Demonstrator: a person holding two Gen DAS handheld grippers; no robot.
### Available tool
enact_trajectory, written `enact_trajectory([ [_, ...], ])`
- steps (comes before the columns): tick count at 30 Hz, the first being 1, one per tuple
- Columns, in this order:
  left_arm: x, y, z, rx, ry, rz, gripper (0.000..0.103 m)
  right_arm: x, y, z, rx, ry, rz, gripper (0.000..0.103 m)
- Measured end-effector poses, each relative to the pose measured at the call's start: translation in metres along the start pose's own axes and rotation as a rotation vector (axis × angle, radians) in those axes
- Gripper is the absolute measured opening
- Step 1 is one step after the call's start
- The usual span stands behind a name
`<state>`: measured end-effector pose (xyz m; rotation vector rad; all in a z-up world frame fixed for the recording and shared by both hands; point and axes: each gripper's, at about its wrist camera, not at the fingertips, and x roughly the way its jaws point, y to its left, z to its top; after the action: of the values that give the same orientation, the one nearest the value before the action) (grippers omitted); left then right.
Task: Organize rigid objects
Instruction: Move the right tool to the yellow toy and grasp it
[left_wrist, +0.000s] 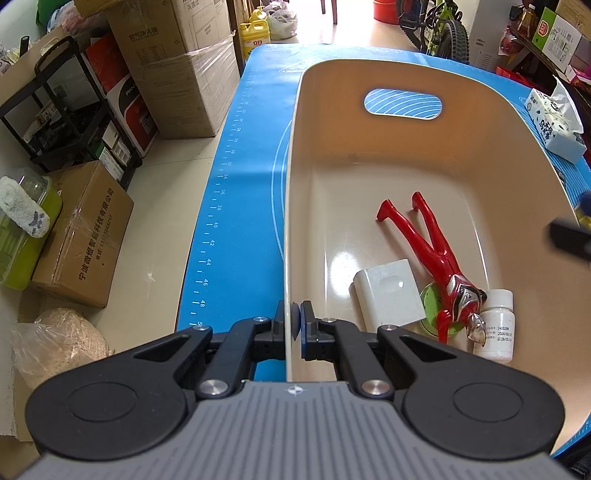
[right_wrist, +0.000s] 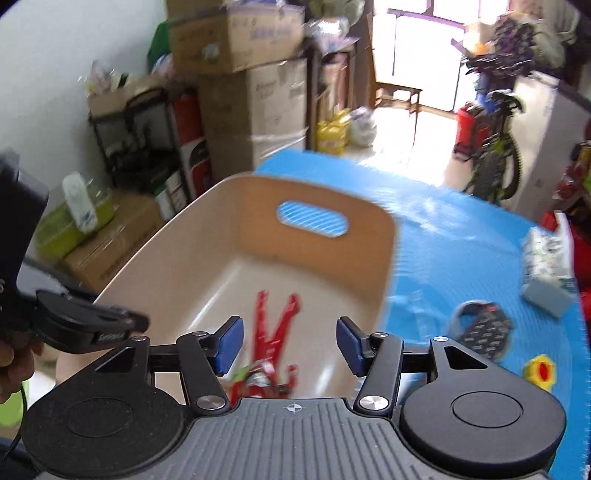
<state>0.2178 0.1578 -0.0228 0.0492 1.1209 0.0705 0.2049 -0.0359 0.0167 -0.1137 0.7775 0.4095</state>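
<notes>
Left gripper (left_wrist: 294, 320): pinching the near side wall of the beige oval plastic tub (left_wrist: 369, 74), one blue pad inside the wall and one outside, jaws pressed together on the thin rim. Tub standing on the blue ruled mat covering the surface (left_wrist: 236, 206), an oval handle slot cut through its far wall. Lying on the tub floor: red and silver plastic action figure (left_wrist: 439, 262), face down, legs pointing toward the far wall, head toward the near wall; white rectangular plastic box (left_wrist: 388, 291) just beside the figure's left side as seen from the left wrist; small white cylindrical pill bottle (left_wrist: 496, 325) just beside the figure's head on the other side; round green lid-like disc (left_wrist: 430, 299) partly hidden under the figure's torso. Right gripper (right_wrist: 290, 345): hovering above the near end of the tub over the figure, blue pads spread apart and touching nothing, jaws standing wide with the figure's legs showing in the gap below. Right wrist view blurred. Resting on the mat to the right of the tub, well apart from it: black keypad remote control (right_wrist: 487, 336), yellow hexagonal toy piece with red centre (right_wrist: 541, 371), and white and blue printed tissue pack (right_wrist: 546, 266).
</notes>
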Motion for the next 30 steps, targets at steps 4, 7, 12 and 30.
enact_trajectory([
  [4,0.000,0.001,0.000,0.000,0.000,0.000,0.007,-0.015,-0.036,0.001,0.049,-0.038,-0.071,0.068],
  [7,0.000,0.000,0.000,0.000,0.000,0.001,0.007,-0.019,-0.066,-0.003,0.091,-0.040,-0.139,0.068],
  [12,0.000,0.000,0.000,0.000,0.000,0.000,0.007,-0.012,-0.109,-0.024,0.122,-0.016,-0.244,0.071],
  [30,0.001,-0.004,-0.002,0.005,0.000,0.010,0.008,0.062,-0.204,-0.089,0.218,0.171,-0.408,0.076],
])
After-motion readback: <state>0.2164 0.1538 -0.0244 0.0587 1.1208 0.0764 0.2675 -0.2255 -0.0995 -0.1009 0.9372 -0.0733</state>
